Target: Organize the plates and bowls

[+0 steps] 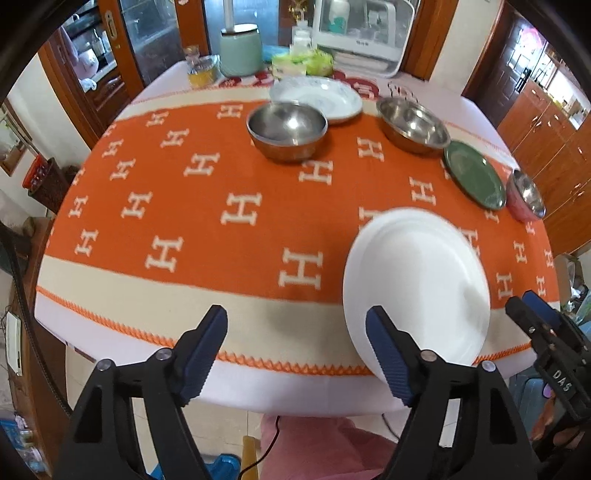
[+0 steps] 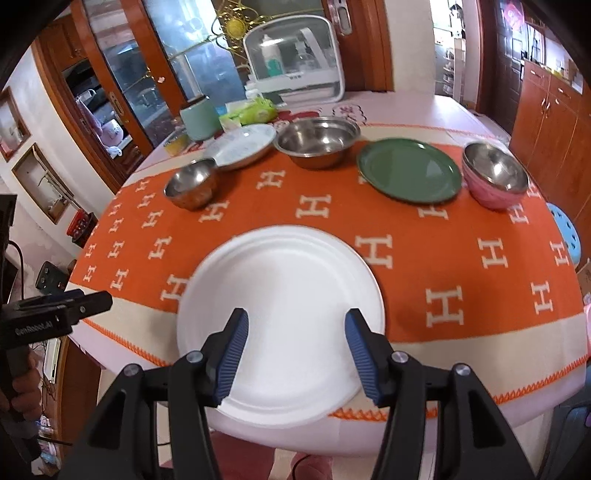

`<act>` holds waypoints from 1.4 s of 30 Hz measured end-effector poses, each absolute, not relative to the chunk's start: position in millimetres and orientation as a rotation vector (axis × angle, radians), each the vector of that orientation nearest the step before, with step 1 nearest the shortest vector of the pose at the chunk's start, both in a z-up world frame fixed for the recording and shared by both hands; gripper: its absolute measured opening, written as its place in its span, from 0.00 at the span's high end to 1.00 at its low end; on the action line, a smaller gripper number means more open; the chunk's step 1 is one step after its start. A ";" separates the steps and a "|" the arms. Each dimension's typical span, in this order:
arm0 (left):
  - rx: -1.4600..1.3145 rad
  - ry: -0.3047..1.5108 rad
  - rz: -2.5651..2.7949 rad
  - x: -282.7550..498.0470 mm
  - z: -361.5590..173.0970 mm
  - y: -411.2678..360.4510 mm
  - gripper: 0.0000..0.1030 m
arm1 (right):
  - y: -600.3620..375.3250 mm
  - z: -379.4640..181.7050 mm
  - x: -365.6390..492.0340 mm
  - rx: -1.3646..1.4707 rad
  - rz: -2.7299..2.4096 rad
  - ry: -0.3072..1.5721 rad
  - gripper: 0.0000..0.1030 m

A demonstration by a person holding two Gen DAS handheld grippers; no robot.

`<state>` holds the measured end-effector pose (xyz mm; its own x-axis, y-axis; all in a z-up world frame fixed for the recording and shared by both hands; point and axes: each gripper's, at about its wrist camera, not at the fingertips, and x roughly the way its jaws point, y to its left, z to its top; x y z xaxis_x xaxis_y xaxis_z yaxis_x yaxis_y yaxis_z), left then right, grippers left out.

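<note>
plate [image 2: 280,317] at near table edge [image 2: 480,402], bowls [image 2: 318,142] in row behind

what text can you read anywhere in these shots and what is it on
"DAS" on the black body of the right gripper, at the right edge of the left wrist view.
"GenRobot.AI" on the black body of the left gripper, at the left edge of the right wrist view.
"H", repeated in cream across the orange tablecloth.
Red marks on the white cloth behind it: too blurred to read.
Small print on the white appliance: too small to read.
</note>
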<state>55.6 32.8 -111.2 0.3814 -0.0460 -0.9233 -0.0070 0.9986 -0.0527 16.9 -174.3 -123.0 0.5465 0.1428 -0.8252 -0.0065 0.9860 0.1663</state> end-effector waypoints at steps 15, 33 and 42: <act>0.071 1.106 -0.101 138.0 -52.6 77.9 0.17 | -119.9 -89.1 89.5 0.231 0.021 0.945 0.47; 0.197 1.037 -0.237 267.8 -22.7 165.4 0.17 | -54.2 -64.2 185.9 0.399 -0.148 0.877 0.37; 0.179 1.013 -0.303 326.6 -24.3 174.6 0.17 | -46.3 -57.8 227.4 0.451 -0.164 0.871 0.31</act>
